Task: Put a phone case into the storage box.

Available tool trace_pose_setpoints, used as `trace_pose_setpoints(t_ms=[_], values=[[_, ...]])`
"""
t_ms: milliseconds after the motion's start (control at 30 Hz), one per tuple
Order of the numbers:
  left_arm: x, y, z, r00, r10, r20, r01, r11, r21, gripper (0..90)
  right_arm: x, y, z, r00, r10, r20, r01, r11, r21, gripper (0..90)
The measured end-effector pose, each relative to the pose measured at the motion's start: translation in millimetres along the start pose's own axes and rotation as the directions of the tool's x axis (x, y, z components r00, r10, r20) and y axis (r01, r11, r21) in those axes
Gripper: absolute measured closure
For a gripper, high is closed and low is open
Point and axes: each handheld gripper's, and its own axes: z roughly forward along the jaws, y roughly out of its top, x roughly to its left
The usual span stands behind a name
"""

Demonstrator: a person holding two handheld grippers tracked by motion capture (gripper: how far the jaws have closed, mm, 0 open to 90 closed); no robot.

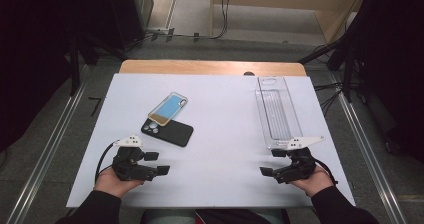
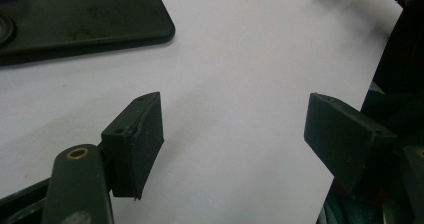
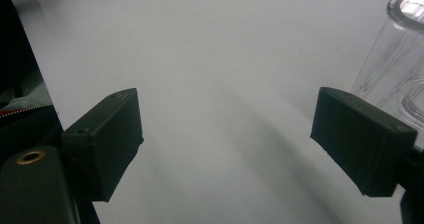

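Note:
A black phone (image 1: 169, 132) lies face down on the white table (image 1: 215, 134), camera lenses toward the left. A clear case with a blue and tan insert (image 1: 168, 108) rests partly over the phone's far end. A long clear plastic tray (image 1: 276, 111) lies at the right. My left gripper (image 1: 157, 163) sits open near the front left, jaws pointing right, nothing between them. The phone's corner (image 2: 85, 19) shows at the upper left of the left gripper view, beyond the left gripper (image 2: 234, 134). My right gripper (image 1: 271, 162) is open too, just in front of the tray; the tray's end (image 3: 395, 64) shows beside the right gripper (image 3: 227, 139).
The table's front edge runs just behind both hands. Beyond the far edge are a wooden strip (image 1: 212, 67), cables and dark stands on the floor. Metal rails (image 1: 370, 149) flank the table on both sides.

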Motion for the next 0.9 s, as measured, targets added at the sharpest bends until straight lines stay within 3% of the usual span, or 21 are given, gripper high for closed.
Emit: trace_pose_setpoints(t_ms=[900], values=[[-0.4,1.9,-2.4,0.9996,-0.024,0.013,0.024,0.9997,0.009,25.6,1.2,0.6,2.1,0.9999,0.014,-0.003,-0.014,1.000,0.012,11.3]])
